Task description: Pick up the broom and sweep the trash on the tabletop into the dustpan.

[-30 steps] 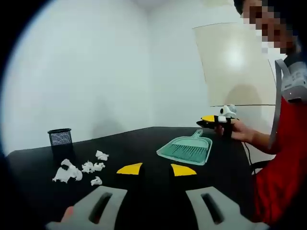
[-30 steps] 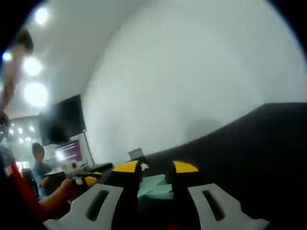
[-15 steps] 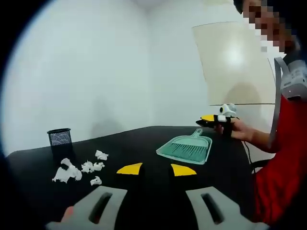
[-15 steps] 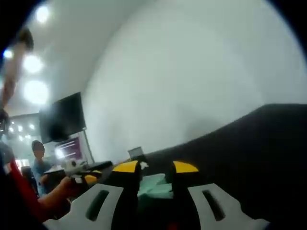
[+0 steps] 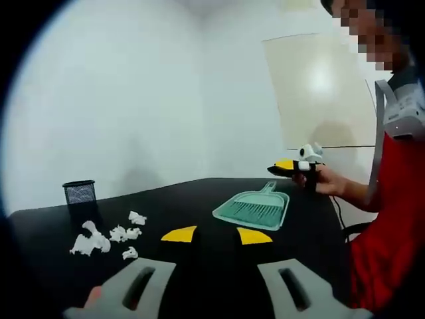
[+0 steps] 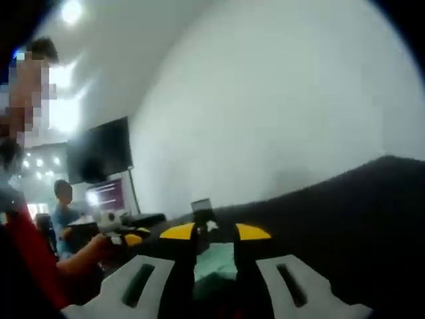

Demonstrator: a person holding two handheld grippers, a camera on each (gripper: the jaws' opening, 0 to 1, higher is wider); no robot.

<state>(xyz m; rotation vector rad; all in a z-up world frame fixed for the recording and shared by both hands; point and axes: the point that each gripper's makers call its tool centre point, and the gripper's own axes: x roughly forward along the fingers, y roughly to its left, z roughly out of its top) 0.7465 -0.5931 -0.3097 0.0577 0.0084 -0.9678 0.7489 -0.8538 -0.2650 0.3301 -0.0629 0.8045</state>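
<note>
Broom/dustpan: teal set (image 5: 253, 211) lying flat on black tabletop (image 5: 199, 199), right of centre in left gripper view, handle pointing away toward the person; brush looks nested in the pan, can't separate the two. In right gripper view the teal shape (image 6: 216, 258) sits just past the jaw tips, blurred.
Trash: crumpled white paper bits (image 5: 106, 238) scattered on the tabletop at left, well apart from the teal set.
Pen cup: black mesh cup (image 5: 79, 193) upright near far left table edge, behind the paper.
Left gripper: (image 5: 216, 234) own view, yellow-tipped jaws spread apart, nothing between them, above bare tabletop. Also seen at left in right gripper view (image 6: 126, 234), held in a hand.
Right gripper: (image 6: 215, 231) own view, yellow tips apart with a gap, empty, teal set seen through the gap. In left gripper view it shows at right (image 5: 292, 165), held by a hand (image 5: 327, 182) above the far table edge, beyond the teal handle; jaw spacing unreadable there.
Person: red sleeve at right edge of left gripper view.
Background: white walls, pale board on wall; dark screen in right gripper view.
</note>
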